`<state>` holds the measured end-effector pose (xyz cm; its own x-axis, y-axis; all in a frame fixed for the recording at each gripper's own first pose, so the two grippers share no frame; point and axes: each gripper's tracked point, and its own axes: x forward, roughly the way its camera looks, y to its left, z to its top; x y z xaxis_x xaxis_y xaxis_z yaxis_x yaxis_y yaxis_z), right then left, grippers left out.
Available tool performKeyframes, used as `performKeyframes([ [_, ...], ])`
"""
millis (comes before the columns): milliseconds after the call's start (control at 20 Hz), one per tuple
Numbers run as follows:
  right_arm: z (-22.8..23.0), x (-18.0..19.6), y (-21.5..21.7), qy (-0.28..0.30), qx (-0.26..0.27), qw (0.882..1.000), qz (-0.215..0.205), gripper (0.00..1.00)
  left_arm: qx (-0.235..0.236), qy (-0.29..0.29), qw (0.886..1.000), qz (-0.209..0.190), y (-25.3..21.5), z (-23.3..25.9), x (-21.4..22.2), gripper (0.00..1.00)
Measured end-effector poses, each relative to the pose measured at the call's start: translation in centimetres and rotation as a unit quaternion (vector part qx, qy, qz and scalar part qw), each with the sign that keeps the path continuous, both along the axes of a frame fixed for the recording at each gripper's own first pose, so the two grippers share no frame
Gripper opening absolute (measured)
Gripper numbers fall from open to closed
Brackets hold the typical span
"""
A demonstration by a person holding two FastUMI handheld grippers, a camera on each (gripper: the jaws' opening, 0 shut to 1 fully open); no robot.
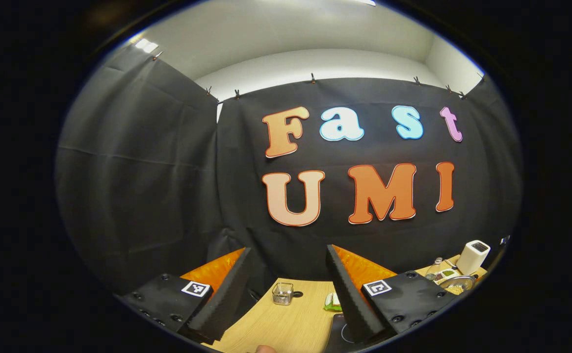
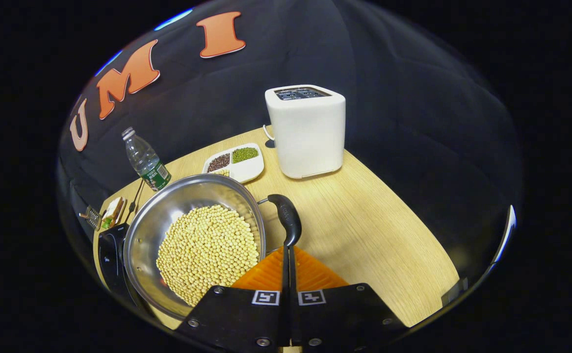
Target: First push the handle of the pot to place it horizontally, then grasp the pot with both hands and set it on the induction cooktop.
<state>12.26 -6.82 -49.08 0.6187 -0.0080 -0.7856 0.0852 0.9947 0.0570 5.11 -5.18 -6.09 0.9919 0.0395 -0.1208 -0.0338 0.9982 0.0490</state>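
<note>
A steel pot [image 2: 188, 206] full of pale soybeans [image 2: 207, 252] stands on the wooden table [image 2: 374, 235]. Its dark handle [image 2: 287, 218] points toward me. My right gripper [image 2: 288, 250] is shut, with nothing between its fingers, and its tips sit right at the handle's near end. The dark induction cooktop [image 2: 111, 255] lies at the pot's left side, partly covered by the rim. In the left gripper view my left gripper [image 1: 291, 294] is open and held high over the table, with the cooktop [image 1: 337, 336] just beneath its right finger. The pot [image 1: 457, 283] shows small at far right.
A white toaster [image 2: 308, 130] stands behind the pot, with a divided tray of beans [image 2: 237, 164] and a water bottle [image 2: 146, 159] to its left. A sandwich [image 2: 113, 211] lies near the cooktop. A small glass holder [image 1: 282, 292] stands ahead of my left gripper.
</note>
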Motion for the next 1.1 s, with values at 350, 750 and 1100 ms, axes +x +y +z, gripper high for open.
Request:
performKeyframes([
  [350, 0.8, 0.9, -0.2, -0.007, 0.005, 1.0, 0.001, 0.0, -0.001, 0.007, 1.0, -0.012, -3.3, -1.7, 1.1, 0.99],
  [750, 4.9, 2.0, -1.2, -0.073, 0.017, 0.997, -0.014, 0.01, -0.006, 0.016, 0.992, -0.125, -19.1, -9.4, 0.5, 0.96],
  [1100, 7.0, 3.7, -0.3, -0.13, -0.016, 0.991, 0.038, 0.34, -0.039, 0.106, 0.973, -0.202, -33.1, -21.7, -2.1, 1.0],
])
